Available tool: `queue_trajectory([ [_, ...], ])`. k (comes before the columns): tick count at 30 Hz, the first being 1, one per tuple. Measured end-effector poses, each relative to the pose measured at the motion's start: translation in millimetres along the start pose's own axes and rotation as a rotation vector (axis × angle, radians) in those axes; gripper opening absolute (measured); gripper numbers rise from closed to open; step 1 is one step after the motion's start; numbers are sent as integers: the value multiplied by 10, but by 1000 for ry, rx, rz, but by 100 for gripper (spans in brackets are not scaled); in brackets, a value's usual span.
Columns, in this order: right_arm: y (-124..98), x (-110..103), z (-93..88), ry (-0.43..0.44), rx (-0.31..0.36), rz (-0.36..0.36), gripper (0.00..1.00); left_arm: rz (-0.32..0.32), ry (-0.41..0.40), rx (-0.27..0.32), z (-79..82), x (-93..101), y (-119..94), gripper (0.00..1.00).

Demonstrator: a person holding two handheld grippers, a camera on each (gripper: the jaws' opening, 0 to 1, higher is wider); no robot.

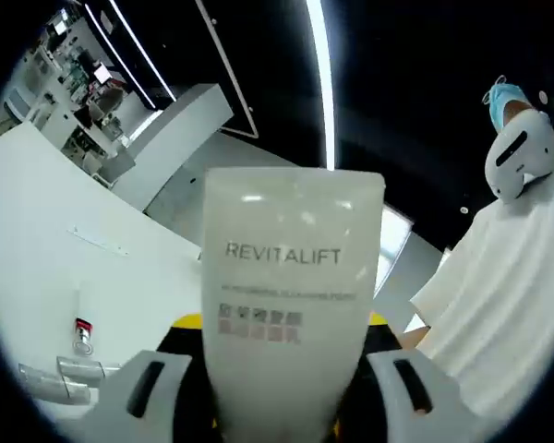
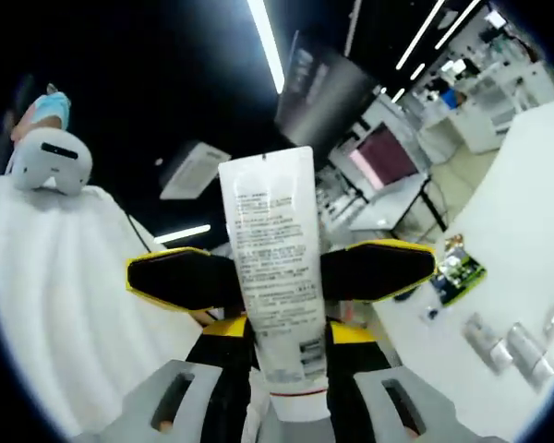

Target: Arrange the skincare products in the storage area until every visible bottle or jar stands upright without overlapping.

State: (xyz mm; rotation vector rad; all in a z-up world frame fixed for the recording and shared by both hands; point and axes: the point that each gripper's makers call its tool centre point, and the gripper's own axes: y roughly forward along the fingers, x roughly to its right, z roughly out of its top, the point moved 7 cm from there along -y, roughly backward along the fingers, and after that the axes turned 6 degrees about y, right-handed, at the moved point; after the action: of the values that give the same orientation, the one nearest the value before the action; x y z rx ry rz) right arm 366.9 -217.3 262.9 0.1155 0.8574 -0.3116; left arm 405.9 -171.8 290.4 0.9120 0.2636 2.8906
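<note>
A white tube (image 1: 291, 277) printed REVITALIFT stands very close in the left gripper view, flat crimped end up. My left gripper (image 1: 282, 378) is shut on its lower part, and its grey jaws rise on either side. In the right gripper view a white tube (image 2: 272, 258) with small print on it points up, its cap end (image 2: 295, 401) nearest the camera. My right gripper (image 2: 277, 272) is shut on it, with black and yellow fingers (image 2: 180, 277) pressing its middle from both sides. I cannot tell whether both views show one tube or two.
A person in a white top (image 1: 508, 305) wearing a white headset (image 2: 46, 157) stands close. A white table (image 1: 37, 231) holds a small red-topped item (image 1: 81, 332). In the right gripper view the table (image 2: 526, 203) carries silvery tubes (image 2: 512, 346) and a green packet (image 2: 457, 268).
</note>
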Motion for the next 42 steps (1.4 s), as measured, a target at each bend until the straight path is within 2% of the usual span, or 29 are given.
queue_trajectory([
  [5,-22,-21,17,37,13,16,27,-8,-26,-14,29,17,46,45],
  [15,-34,27,5,121,59,17,28,51,-76,-53,39,-48,17,43],
  [25,-29,76,69,137,78,3,28,118,-106,-26,96,-132,-30,40],
  [30,-45,60,150,121,125,-20,29,153,-128,17,170,-180,-33,39],
  [31,-43,39,158,120,132,0,32,157,-132,19,174,-191,-31,39],
  [33,-54,56,162,119,142,-40,32,171,-146,20,171,-210,-29,38],
  [42,-128,53,135,70,175,-132,32,232,-173,33,118,-260,-47,37],
])
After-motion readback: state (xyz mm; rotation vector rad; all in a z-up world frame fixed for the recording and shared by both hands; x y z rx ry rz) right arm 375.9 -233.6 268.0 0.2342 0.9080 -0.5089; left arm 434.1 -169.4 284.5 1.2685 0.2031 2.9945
